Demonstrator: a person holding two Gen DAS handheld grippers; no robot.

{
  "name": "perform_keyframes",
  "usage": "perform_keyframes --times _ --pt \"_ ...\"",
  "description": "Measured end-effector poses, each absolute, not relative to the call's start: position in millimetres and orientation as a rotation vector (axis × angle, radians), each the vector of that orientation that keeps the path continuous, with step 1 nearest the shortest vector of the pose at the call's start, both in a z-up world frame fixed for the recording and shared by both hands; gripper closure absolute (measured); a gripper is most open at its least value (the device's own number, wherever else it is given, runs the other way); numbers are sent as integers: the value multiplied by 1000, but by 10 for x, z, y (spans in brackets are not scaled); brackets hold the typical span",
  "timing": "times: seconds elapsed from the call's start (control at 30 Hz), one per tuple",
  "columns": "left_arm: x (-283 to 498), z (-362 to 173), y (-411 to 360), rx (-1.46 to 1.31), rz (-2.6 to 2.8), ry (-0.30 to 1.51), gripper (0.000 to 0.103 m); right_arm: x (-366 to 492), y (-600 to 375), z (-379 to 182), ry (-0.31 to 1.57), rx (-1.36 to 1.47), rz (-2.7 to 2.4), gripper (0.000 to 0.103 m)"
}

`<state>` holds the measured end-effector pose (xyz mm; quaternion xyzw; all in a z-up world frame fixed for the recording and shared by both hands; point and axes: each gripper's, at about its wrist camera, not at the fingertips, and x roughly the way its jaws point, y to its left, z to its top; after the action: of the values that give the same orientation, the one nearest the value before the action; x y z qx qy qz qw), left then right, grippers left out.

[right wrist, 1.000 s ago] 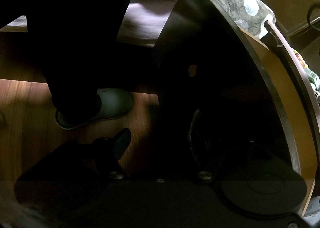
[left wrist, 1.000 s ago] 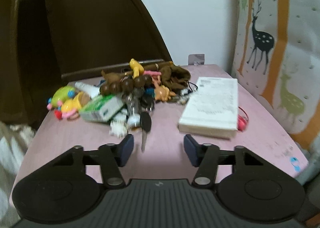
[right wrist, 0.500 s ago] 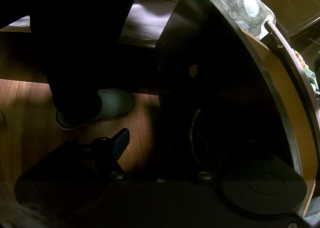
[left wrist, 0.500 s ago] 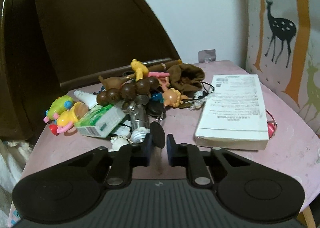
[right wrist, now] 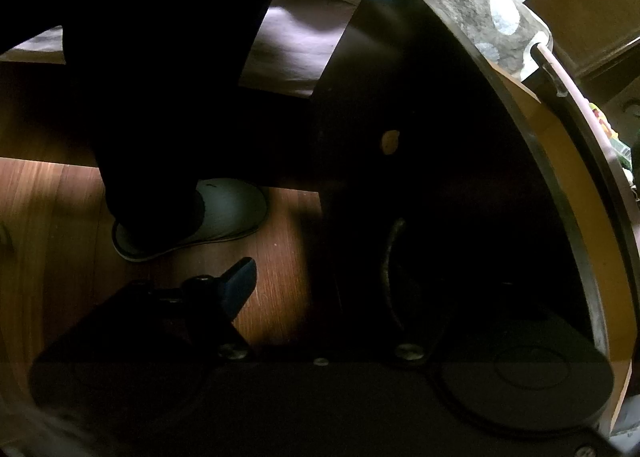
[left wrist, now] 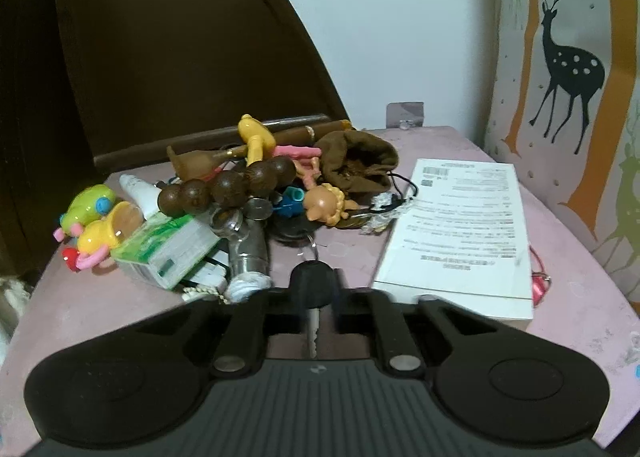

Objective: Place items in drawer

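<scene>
A key with a black head (left wrist: 311, 285) stands between the fingers of my left gripper (left wrist: 316, 299), which is shut on it; the metal blade points back toward the camera. Just beyond it, a pile of small items lies on the pink tabletop (left wrist: 580, 321): dark wooden beads (left wrist: 224, 189), a green tissue pack (left wrist: 168, 247), a yellow toy (left wrist: 96, 223) and a brown pouch (left wrist: 356, 163). My right gripper (right wrist: 320, 289) hangs low beside a dark cabinet panel (right wrist: 420, 137). Its jaws are opening and nothing shows between them. Its left fingertip (right wrist: 240, 283) is over the floor; the right one is lost in shadow.
A white booklet (left wrist: 460, 233) lies right of the pile, with a pink cord (left wrist: 538, 283) at its far side. A dark headboard rises behind the table. In the right wrist view a person's dark trouser leg and grey slipper (right wrist: 228, 213) stand on the wooden floor (right wrist: 48, 217).
My left gripper moved forward over the key and its jaws closed onto the black head. The right gripper kept its place.
</scene>
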<state>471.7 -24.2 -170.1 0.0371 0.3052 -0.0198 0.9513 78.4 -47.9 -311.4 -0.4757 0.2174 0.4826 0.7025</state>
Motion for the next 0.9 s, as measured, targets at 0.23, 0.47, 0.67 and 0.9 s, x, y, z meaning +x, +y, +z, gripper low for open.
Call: perform_keyframes --times 0.23,0.47,0.67,0.9 --pt "4362 -1648 -265 55 -93 623 103 785 -476 -3112 484 -1063 1074 27" --pt "4539 -1522 -318 121 -12 592 88 792 -460 -3109 495 -1057 1067 27" --pt "4846 -1553 -326 56 36 601 60 791 -472 -3115 487 -1060 1074 27" --pt "5010 -1633 -361 15 65 590 44 780 -492 -3122 478 -1060 1081 27"
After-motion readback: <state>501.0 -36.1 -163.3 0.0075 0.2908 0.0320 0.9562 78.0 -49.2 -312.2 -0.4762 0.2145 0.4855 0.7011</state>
